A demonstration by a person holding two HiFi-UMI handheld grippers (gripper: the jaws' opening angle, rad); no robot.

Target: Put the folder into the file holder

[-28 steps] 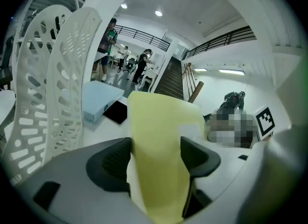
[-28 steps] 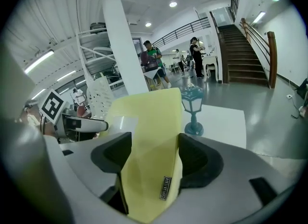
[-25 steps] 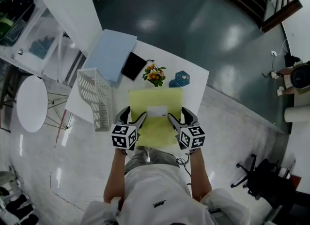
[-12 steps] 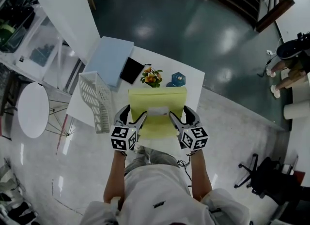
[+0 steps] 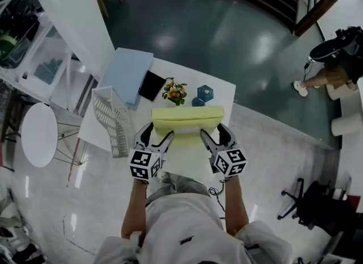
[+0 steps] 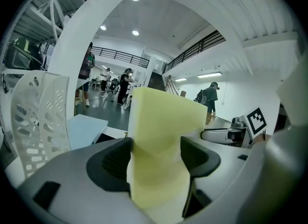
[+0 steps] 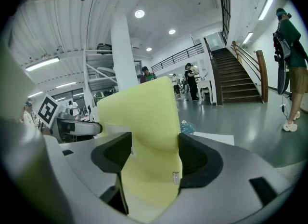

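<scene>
The yellow folder (image 5: 187, 122) is held off the white table (image 5: 221, 93) and tilted up toward me, its far edge raised. My left gripper (image 5: 157, 139) is shut on its left edge; the folder (image 6: 159, 146) fills the gap between the black pads. At the right edge, my right gripper (image 5: 210, 138) is shut too, pads pressing the folder (image 7: 149, 136) from both sides. The white perforated file holder (image 5: 112, 118) stands at the table's left end, to the left of my left gripper, and shows as a white lattice (image 6: 36, 117) in the left gripper view.
Behind the folder stand a small flower pot (image 5: 174, 91) and a blue box (image 5: 205, 92). A black notebook (image 5: 152, 85) lies by a light blue board (image 5: 126, 74). A round white table (image 5: 38, 129) is at the left, an office chair (image 5: 303, 200) at the right.
Both grippers have risen with the folder. Its far edge has tipped up, so it looks shorter from above and its white label is no longer seen.
</scene>
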